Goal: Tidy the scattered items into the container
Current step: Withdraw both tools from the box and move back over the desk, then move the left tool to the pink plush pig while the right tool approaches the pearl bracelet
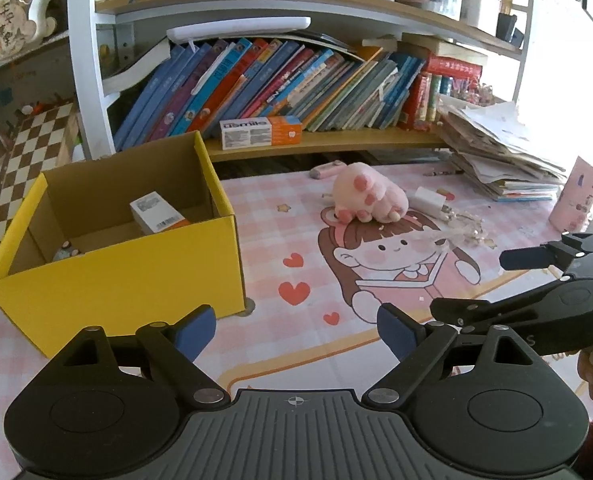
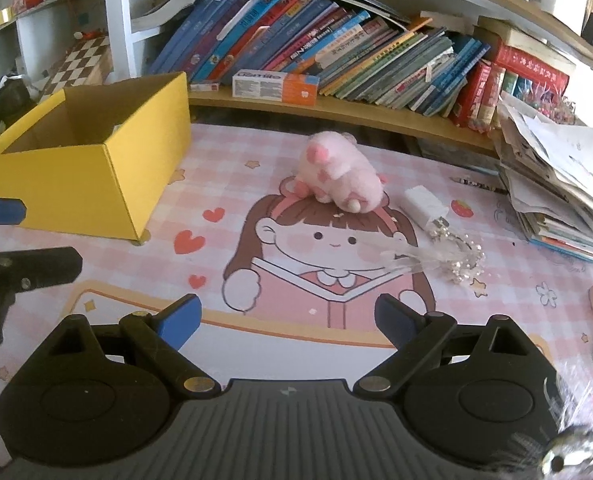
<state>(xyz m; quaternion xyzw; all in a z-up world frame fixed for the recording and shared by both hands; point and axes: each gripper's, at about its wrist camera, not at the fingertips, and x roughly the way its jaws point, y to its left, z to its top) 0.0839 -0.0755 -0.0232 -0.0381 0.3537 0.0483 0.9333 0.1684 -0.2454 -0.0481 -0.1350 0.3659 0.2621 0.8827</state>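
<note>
While your two grippers hang spread and empty over the pink desk mat (image 2: 96,300), the yellow box (image 1: 136,272) sits to the left, already holding a small white carton (image 1: 156,216) with a barcode too small to read. Your left gripper (image 1: 296,328) is the one beside that box, fingers apart with nothing between them. Your right gripper (image 2: 286,316) is likewise released and clasps nothing.

Straight ahead of the right gripper, well beyond its fingertips, lies the pink plush paw (image 2: 336,176); from the right wrist view its long axis runs slantwise, upper left to lower right. I judge the right hand the nearer and better lined up, so you would reach forward and close across the paw's narrow width. Just right of the paw sit a white charger (image 2: 424,204) and a tangle of beaded trinkets (image 2: 456,256).

On the shelf behind, an orange-and-white carton (image 1: 260,132) reads "usmile".
</note>
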